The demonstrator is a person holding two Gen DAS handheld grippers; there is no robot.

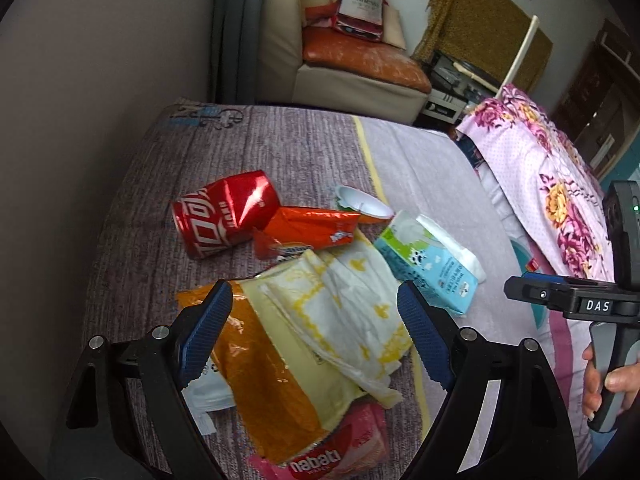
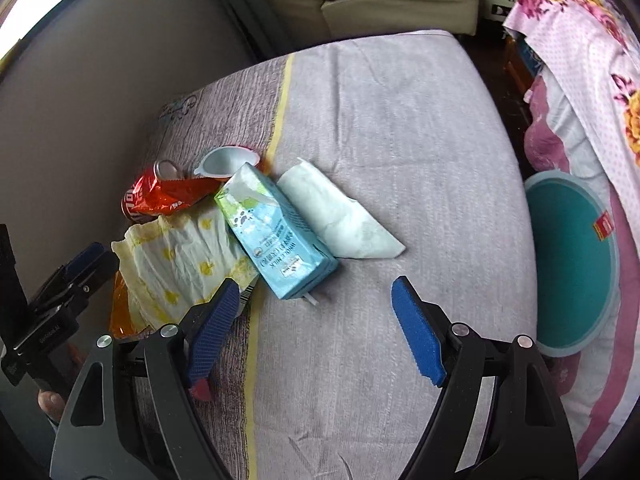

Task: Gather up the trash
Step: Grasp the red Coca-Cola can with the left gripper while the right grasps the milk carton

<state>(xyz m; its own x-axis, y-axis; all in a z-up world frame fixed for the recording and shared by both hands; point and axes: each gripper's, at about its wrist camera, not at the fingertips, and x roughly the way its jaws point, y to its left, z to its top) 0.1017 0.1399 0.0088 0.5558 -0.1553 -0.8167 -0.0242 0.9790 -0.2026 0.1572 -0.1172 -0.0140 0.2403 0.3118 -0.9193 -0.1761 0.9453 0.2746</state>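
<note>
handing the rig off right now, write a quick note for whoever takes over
Left gripper: open, holding nothing, above the crumpled white and yellow wrapper.
Right gripper: open, holding nothing, over bare bedsheet near the milk carton.
Trash lies in one heap on the bed: crushed red can, orange snack wrapper, white cup, milk carton, folded tissue, orange bag, pink Nabati pack.
Teal round bin sits beside the bed, to the right in the right wrist view.
Done: nothing picked up in these views. Left: the whole heap.
</note>
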